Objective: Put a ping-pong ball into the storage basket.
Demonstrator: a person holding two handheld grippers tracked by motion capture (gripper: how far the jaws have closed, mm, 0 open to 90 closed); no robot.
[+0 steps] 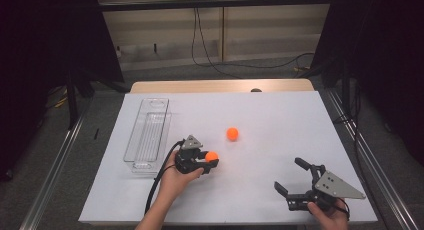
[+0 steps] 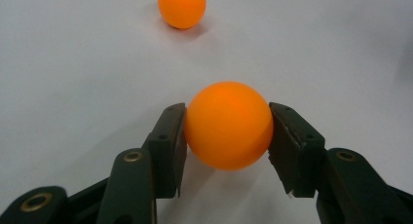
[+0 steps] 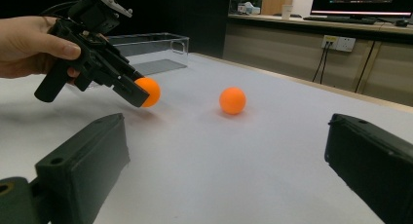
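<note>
Two orange balls sit on a white worktop (image 1: 280,115). Near the frame's centre, the left gripper (image 1: 209,165) has its fingers (image 2: 168,141) clenched on one ball (image 1: 212,156); the second ball (image 1: 232,134) lies free just beyond. The right gripper (image 1: 292,177), lower right, has its fingers spread, holding nothing. A clear bin (image 1: 148,135) stands at left. Grey floor and dark curtains surround the worktop.

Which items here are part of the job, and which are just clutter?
In play:
- held orange ball, clamped in left hand-held gripper
- second orange ball, loose on the table
- clear bin, likely the drop spot

Lying about:
- floor cables
- wall socket
</note>
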